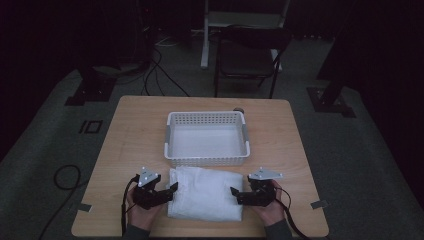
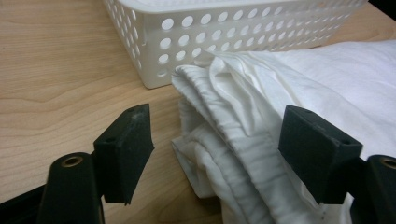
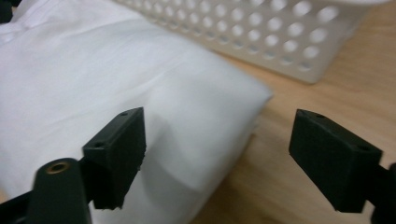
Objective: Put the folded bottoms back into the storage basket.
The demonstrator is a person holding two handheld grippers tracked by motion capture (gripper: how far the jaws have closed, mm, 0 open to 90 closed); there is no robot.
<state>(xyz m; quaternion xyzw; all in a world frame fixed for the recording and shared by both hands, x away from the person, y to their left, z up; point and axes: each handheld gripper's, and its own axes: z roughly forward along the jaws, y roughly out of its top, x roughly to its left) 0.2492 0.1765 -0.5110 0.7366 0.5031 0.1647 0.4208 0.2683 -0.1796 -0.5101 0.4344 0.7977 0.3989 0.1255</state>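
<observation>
Dim and cluttered, the room behind holds a dark chair (image 1: 247, 55) and cables (image 1: 155, 70) trailing over the grey floor (image 1: 350, 150). From the high view, the wooden surface (image 1: 130, 135) carries a white perforated basket (image 1: 170, 135) toward its far side, and just in front of it, at the near edge, lies a folded white cloth (image 1: 205, 192), its far edge right up against the basket's near wall. The left tool (image 1: 171, 189) sits at the cloth's left edge and the right tool (image 1: 234, 192) at its right edge, each held in a hand coming in from the bottom.

Seen from the left gripper view, the left tool (image 2: 215, 154) stands wide open, its black jaws spread on either side of the cloth's (image 2: 243, 116) layered, wrinkled folds, one jaw over bare wood and the other over the fabric. The basket (image 2: 224, 32) corner stands just behind the cloth.

Seen from the right gripper view, the right tool (image 3: 219, 156) is likewise spread open, straddling the smooth folded corner of the cloth (image 3: 140, 84); one jaw hangs over the fabric, the other over the wood. Neither jaw is pressing on the cloth. The basket's (image 3: 261, 32) holed wall runs across the top, near the cloth.
</observation>
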